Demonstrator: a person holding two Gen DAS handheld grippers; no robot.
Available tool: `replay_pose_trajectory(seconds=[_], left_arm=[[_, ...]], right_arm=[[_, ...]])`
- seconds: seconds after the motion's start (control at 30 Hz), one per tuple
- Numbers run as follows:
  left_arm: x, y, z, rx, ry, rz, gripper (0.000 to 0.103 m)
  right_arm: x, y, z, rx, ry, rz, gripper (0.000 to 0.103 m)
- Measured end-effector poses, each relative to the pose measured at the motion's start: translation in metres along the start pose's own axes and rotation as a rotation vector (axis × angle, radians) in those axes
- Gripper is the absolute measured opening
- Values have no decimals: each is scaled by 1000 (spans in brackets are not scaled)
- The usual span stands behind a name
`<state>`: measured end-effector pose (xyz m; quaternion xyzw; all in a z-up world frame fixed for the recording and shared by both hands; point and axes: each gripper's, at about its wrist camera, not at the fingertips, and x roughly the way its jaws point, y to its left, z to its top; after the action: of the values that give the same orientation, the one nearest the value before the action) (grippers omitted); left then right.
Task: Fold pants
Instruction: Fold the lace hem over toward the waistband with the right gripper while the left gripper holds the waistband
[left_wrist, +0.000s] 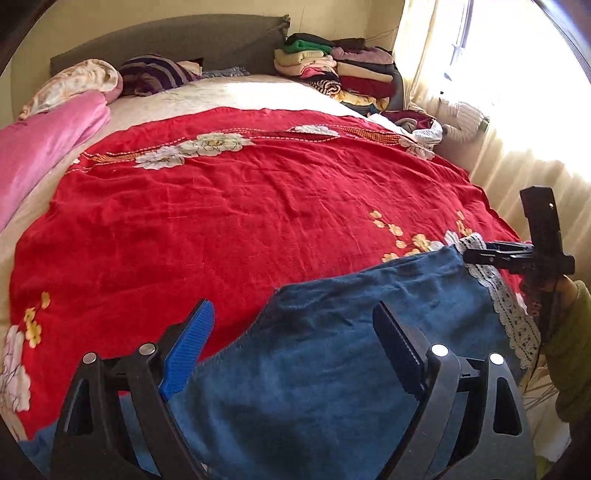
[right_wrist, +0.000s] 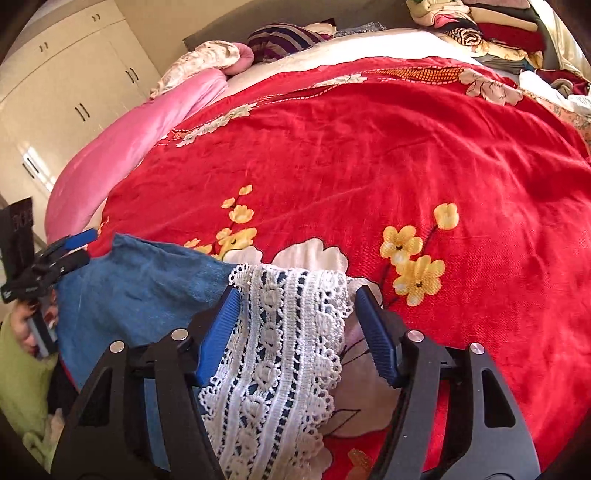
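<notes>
Blue pants (left_wrist: 332, 354) lay at the near edge of the red blanket (left_wrist: 229, 206) in my left wrist view, under my left gripper (left_wrist: 295, 354), whose jaws stood released. My right gripper (left_wrist: 476, 255) sat at the lace hem; from there I could not tell its jaw state. In the right wrist view, my right gripper (right_wrist: 295, 325) straddled the lace (right_wrist: 280, 332) with jaws apart, gripping nothing. I judged the fold barely begun: 1 grasp and every fold remained.

Nothing here reads clearly; faint raised marks on the left hand-held gripper (right_wrist: 79, 248) body stay too blurred to make out.
</notes>
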<state>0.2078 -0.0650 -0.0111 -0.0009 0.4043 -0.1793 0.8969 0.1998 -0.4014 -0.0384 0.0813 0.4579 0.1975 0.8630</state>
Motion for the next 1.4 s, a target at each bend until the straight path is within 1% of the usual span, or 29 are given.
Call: replay_pose_trajectory(seconds=[0.07, 0.13, 0.2, 0.23, 0.27, 0.3, 0.33, 0.37, 0.4, 0.43, 0.47, 0.57, 0.63, 0.67, 0.77, 0.83, 0.9, 0.93, 1.03, 1.07, 1.13, 1.17, 1.2, 1.23, 1.27, 1.33, 1.37, 1.4], left_arm=[[12, 8, 2, -26, 10, -11, 87], [23, 13, 3, -60, 29, -45, 87], [35, 18, 0, -102, 58, -97, 86], [39, 17, -1, -113, 68, -114, 85], [41, 15, -4, -121, 68, -132, 74], [41, 13, -6, -126, 62, -154, 56], [41, 11, -7, -138, 59, -182, 47], [42, 11, -8, -160, 62, -211, 33], [42, 10, -8, -161, 70, -203, 16], [41, 8, -7, -153, 73, -193, 10], [37, 6, -5, -138, 61, -183, 9], [21, 1, 6, -104, 1, -153, 9], [18, -1, 14, -97, -14, -137, 9], [19, -2, 16, -96, -14, -131, 9], [34, 0, 18, -102, 12, -96, 9], [47, 4, 15, -121, 35, -90, 9], [53, 11, 9, -133, 52, -87, 10], [59, 14, 6, -146, 60, -91, 13], [65, 25, 1, -194, 57, -130, 14], [64, 28, 0, -208, 51, -145, 15], [62, 31, 0, -212, 38, -147, 23], [58, 31, 0, -208, 25, -136, 32], [54, 31, 0, -204, 16, -128, 39], [49, 32, -2, -204, 5, -122, 51], [43, 33, -3, -208, -6, -116, 55], [30, 37, -7, -224, -26, -104, 56], [24, 38, -8, -234, -34, -94, 65], [16, 41, -11, -242, -46, -79, 68]], right_arm=[[0, -2, -1, 1, -10, 11, 56], [0, -1, -3, -6, -20, 15, 54], [-1, -1, -4, -12, -21, 28, 46], [-1, 0, -4, -16, -22, 33, 44], [-1, 1, -4, -19, -23, 42, 39], [-1, 2, -4, -21, -24, 50, 32], [-2, 3, -5, -26, -22, 61, 27], [-2, 5, -5, -37, -19, 63, 20], [-3, 8, -6, -52, -18, 56, 18], [-5, 11, -6, -67, -23, 45, 17], [-9, 15, -5, -85, -35, 33, 15], [-32, 26, 3, -127, -119, 14, 14], [-39, 29, 11, -150, -146, 8, 14], [-38, 31, 17, -161, -151, -14, 14], [-20, 30, 27, -179, -110, -56, 14], [-7, 25, 26, -176, -60, -84, 15], [4, 18, 23, -158, -28, -103, 19], [6, 14, 21, -149, -25, -104, 20], [11, 7, 17, -119, -29, -101, 26], [11, 7, 17, -115, -32, -108, 29], [8, 6, 18, -116, -30, -131, 35], [5, 6, 18, -113, -32, -150, 41], [2, 5, 18, -104, -34, -161, 45], [-4, 3, 18, -90, -42, -161, 46], [-10, 2, 18, -78, -53, -165, 48], [-26, 1, 14, -65, -85, -172, 49], [-38, 0, 10, -57, -111, -171, 51], [-45, 0, 6, -52, -128, -168, 54]])
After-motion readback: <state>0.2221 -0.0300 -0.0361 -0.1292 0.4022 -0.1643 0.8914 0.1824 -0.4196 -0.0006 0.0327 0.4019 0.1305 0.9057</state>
